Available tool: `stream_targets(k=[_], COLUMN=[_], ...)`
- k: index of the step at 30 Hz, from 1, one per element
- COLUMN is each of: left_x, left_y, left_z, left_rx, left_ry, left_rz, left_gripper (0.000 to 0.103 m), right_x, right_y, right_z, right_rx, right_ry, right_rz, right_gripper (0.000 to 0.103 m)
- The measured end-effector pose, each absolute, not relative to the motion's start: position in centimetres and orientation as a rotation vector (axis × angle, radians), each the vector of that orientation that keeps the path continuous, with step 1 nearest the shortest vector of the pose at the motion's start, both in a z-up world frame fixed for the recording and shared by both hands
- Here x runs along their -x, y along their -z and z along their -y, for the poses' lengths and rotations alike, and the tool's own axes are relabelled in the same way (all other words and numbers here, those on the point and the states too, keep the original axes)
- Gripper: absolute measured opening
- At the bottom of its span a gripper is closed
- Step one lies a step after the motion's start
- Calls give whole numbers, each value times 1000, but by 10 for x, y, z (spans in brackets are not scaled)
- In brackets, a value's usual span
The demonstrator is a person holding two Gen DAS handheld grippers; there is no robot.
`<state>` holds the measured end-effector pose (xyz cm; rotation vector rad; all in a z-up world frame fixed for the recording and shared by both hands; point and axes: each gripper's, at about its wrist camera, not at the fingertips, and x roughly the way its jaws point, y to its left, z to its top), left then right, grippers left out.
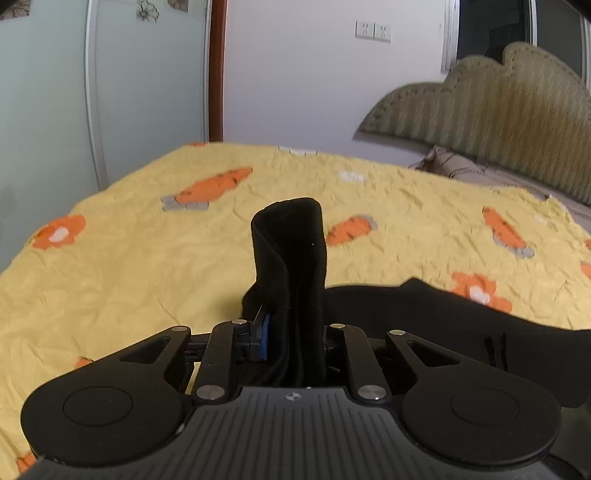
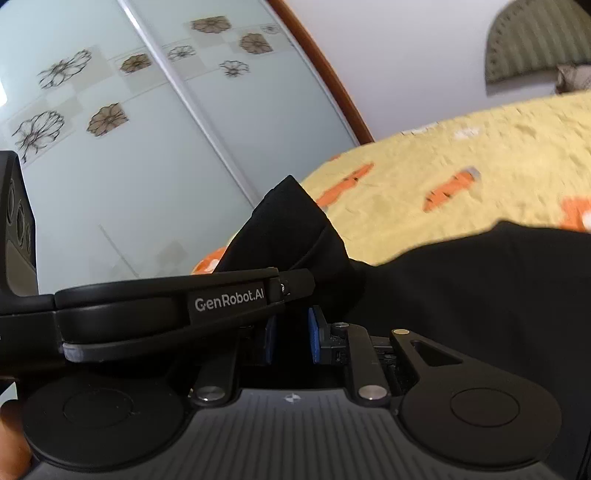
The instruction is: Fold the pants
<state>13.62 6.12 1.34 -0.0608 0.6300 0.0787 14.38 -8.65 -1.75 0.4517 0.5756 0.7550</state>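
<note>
The black pants (image 1: 443, 314) lie on a yellow carrot-print bedspread (image 1: 147, 266). My left gripper (image 1: 291, 332) is shut on a bunched band of the pants (image 1: 291, 251), which stands up between its blue pads. In the right wrist view the left gripper (image 2: 291, 284) crosses in front from the left, holding a raised black corner (image 2: 291, 225). My right gripper (image 2: 291, 339) sits just below it, its blue pads (image 2: 314, 336) a small gap apart with nothing seen between them. The pants (image 2: 480, 295) spread to the right.
A padded headboard (image 1: 498, 118) and pillow (image 1: 454, 166) stand at the right. Frosted flower-print wardrobe doors (image 2: 129, 129) and a white wall with sockets (image 1: 373, 31) lie beyond the bed's far edge.
</note>
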Motion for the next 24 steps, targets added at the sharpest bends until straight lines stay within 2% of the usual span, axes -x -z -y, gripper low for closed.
stream_targets(k=[16,18,20,24], left_x=[-141,-141,-140,-138], left_y=[1,2,1,1], left_z=[-46,-46,-47,-50], left_rx=[-16,-25,-2,18], left_ry=[-92,-89,-80,-64], left_rz=[-660,-658,-648,-627], left_gripper=[19,22,24,24], right_x=[-147,-145,-145,-139], right_y=[35,33,29,14], right_z=[102,113,119,116], right_rx=[-397,-405,-386,-236], right_ry=[-672,-635,-602,-578], right_rz=[-661,-647,-643,-612], right_gripper=[19,19,25,27])
